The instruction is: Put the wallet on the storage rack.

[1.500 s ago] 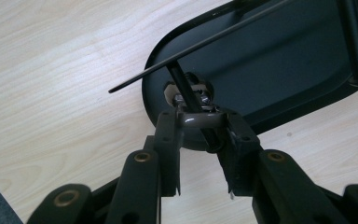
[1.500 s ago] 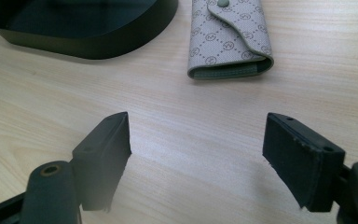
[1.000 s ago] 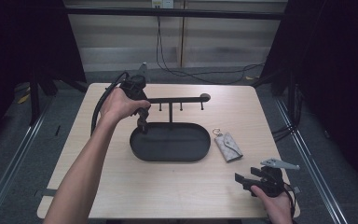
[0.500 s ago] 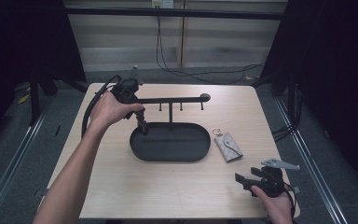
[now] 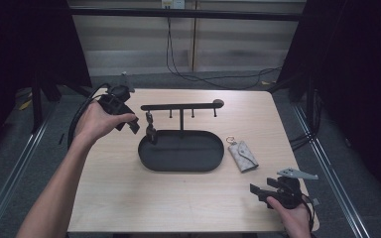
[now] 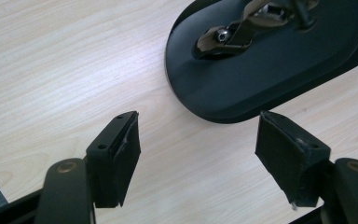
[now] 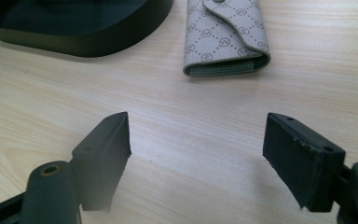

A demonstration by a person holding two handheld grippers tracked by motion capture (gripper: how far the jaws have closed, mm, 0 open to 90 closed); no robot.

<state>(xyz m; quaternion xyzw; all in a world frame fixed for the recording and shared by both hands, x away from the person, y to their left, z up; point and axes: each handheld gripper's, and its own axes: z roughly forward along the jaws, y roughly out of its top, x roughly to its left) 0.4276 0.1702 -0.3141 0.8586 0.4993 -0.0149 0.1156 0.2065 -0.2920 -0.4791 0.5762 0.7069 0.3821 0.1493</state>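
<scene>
Two tongs gaping empty, left tongs just opened beside tray rim, right tongs near table edge

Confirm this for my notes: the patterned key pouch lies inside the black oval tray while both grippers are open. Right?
Not quite. The key pouch lies on the table beside the tray, not in it, as the high view shows. The left gripper and the right gripper are indeed open.
</scene>
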